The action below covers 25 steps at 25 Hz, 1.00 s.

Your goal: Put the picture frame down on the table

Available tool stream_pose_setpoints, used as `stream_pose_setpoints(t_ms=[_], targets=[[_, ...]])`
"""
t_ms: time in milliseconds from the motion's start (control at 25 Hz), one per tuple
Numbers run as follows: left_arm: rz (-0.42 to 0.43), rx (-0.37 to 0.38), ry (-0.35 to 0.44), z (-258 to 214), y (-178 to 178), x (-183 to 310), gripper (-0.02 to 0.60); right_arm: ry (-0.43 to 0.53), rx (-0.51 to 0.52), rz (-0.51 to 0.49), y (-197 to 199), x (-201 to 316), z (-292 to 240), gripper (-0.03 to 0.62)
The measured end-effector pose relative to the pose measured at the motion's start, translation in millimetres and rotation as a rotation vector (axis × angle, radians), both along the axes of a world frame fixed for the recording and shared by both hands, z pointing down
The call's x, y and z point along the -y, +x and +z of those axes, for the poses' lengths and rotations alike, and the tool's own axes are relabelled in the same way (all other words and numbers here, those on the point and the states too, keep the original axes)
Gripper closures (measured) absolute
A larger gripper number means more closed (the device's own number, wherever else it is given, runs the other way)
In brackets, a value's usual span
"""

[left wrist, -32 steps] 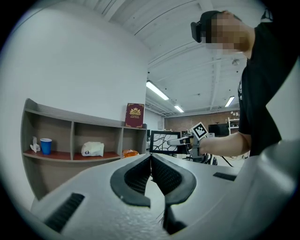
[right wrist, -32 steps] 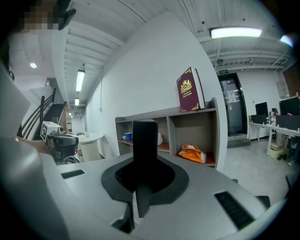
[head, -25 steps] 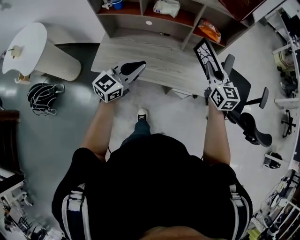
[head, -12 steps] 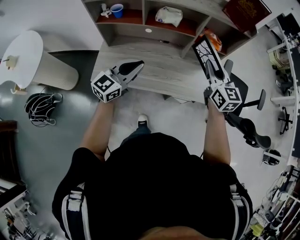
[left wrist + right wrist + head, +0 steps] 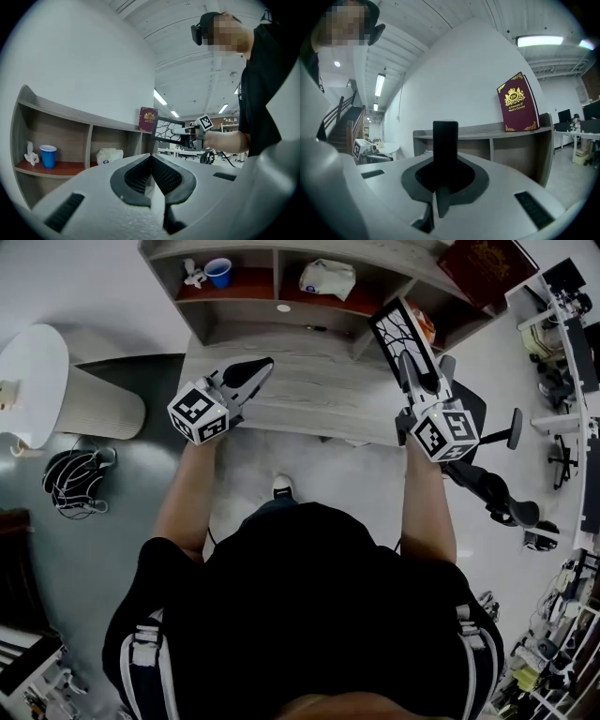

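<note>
A black picture frame (image 5: pixel 401 337) with a white branching pattern is held upright over the right end of the wooden table (image 5: pixel 309 390). My right gripper (image 5: pixel 411 371) is shut on its lower edge; seen edge-on in the right gripper view, the frame (image 5: pixel 445 150) rises as a dark bar from between the jaws. In the left gripper view the frame (image 5: pixel 164 131) shows at mid-right with the right gripper behind it. My left gripper (image 5: pixel 255 369) is shut and empty over the table's left part, its pads (image 5: pixel 151 176) pressed together.
A shelf unit at the table's back holds a blue cup (image 5: pixel 218 271), a white bag (image 5: pixel 327 277) and an orange packet (image 5: pixel 425 322). A maroon book (image 5: pixel 516 104) stands on top. A black office chair (image 5: pixel 487 479) is at the right, a round white table (image 5: pixel 37 371) at the left.
Both grippers have moved forward toward the shelf, the right one carrying the frame with it. The left gripper stays shut and empty.
</note>
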<state>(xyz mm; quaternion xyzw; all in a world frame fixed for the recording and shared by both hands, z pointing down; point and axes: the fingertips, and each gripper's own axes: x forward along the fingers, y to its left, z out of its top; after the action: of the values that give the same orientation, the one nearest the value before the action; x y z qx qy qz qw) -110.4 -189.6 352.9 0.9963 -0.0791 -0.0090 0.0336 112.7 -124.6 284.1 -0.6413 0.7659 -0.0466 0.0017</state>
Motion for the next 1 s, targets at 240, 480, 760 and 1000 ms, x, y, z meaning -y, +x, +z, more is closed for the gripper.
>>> stream_pose_setpoints(t_ms=[240, 480, 760, 1000], targets=[[0.034, 0.007, -0.003, 5, 2, 19, 0.563, -0.011, 0.019, -0.008, -10, 12, -1, 0.577], [0.058, 0.011, -0.008, 7, -6, 42, 0.563, -0.012, 0.022, 0.017, -18, 26, -1, 0.577], [0.074, 0.022, -0.013, 13, -1, 52, 0.563, -0.031, 0.04, 0.038, -13, 32, 6, 0.577], [0.09, 0.061, 0.018, 24, 18, 54, 0.563, -0.038, 0.061, 0.053, 2, 30, 17, 0.577]])
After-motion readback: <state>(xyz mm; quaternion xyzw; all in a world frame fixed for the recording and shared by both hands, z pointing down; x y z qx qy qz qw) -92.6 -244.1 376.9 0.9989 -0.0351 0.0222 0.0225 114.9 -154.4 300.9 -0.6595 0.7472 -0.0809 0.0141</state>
